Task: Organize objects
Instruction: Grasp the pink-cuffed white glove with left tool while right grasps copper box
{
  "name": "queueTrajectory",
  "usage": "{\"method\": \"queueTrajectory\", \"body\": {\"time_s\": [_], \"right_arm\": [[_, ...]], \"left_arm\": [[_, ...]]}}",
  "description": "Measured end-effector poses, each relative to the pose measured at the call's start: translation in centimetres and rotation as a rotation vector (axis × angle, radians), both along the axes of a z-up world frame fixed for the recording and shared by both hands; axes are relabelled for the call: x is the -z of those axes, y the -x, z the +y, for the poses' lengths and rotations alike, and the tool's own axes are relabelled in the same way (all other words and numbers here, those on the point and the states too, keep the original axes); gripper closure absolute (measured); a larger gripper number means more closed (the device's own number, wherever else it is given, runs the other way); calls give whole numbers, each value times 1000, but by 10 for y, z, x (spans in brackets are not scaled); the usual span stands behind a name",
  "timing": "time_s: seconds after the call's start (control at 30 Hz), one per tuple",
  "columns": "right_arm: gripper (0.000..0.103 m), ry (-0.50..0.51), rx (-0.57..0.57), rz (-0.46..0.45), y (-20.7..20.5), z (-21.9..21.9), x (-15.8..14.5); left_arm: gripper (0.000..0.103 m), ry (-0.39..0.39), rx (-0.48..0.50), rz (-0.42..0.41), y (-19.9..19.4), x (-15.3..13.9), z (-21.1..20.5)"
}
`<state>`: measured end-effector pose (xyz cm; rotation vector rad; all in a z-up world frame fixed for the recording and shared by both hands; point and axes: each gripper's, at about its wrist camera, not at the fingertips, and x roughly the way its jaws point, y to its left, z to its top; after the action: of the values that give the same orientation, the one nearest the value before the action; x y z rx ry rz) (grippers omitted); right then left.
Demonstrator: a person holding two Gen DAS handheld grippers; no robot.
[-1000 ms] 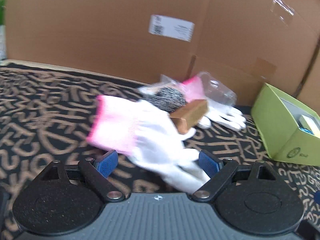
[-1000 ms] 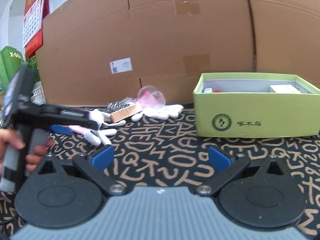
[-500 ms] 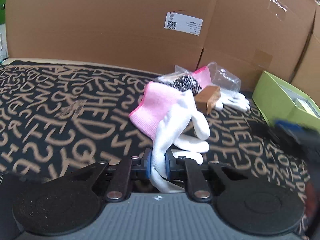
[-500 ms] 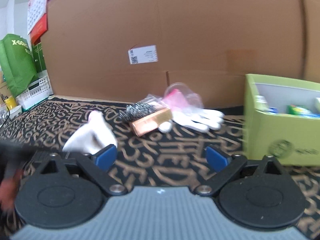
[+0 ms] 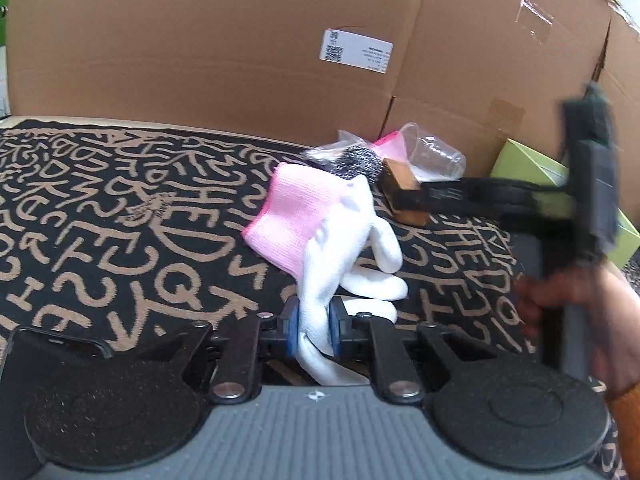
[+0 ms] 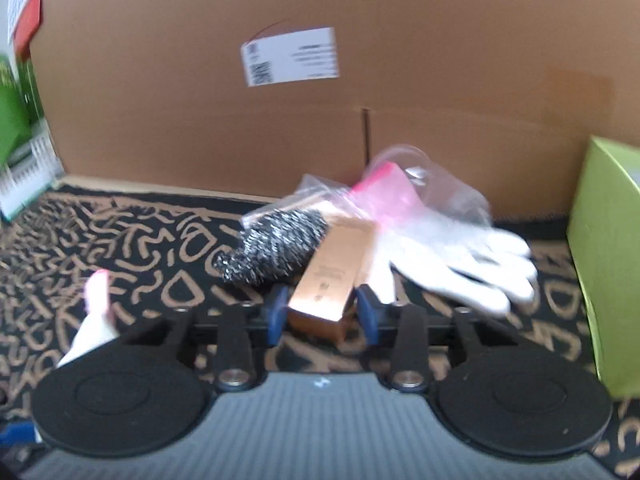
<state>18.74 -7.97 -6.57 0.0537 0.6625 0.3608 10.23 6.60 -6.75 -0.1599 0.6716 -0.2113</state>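
1. Cardboard sheets (image 5: 200, 60) wall off the far edge of a black cloth with tan letters (image 5: 100, 220), which carries everything; a green box (image 6: 608, 260) stands at its right edge.
2. Near the cloth's middle, the left gripper (image 5: 314, 330) has its blue pads pressed together on a finger of the white glove with a pink cuff (image 5: 320, 232).
3. That glove looks soft, light and limp; pinched by one finger it will likely dangle, so a hold nearer the palm or cuff would carry it more tidily. Its long axis runs from the pads away toward the far edge, cuff farthest.
4. Toward the far edge, the right gripper (image 6: 322, 314) is closing around the near end of the copper-coloured box (image 6: 338, 268); the pads sit just beside its sides, and I cannot tell whether they touch.
5. This box looks stiff, light and glossy, possibly slippery. Its long axis points away from the gripper, leaning on the steel scourer (image 6: 276, 244) and second glove (image 6: 452, 256).
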Motion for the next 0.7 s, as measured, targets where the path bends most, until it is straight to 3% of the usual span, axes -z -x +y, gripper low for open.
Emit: {"method": "queueTrajectory", "body": {"time_s": [0.13,0.4,0.5,0.53,0.63,0.7], "right_arm": [[74,-40,-25,6,41,-39,-6],[74,50,-53,3,134,-95,-12],[73,86,-33,-3,159,-110,-14],[73,92,-26,0,163,-114,-14],[62,81,-14,-21,167,-119,-12],[58,76,-8,-32,165,-118,-11]], "left_arm": [[89,-3,35,-11,0,-2,-13],[90,22,238,16,27,-3,-58],[89,-3,259,19,41,-1,-71],[85,-23,238,11,44,-2,-74],[54,-70,186,-29,46,-8,-79],[49,-80,158,-69,43,-16,-80]]}}
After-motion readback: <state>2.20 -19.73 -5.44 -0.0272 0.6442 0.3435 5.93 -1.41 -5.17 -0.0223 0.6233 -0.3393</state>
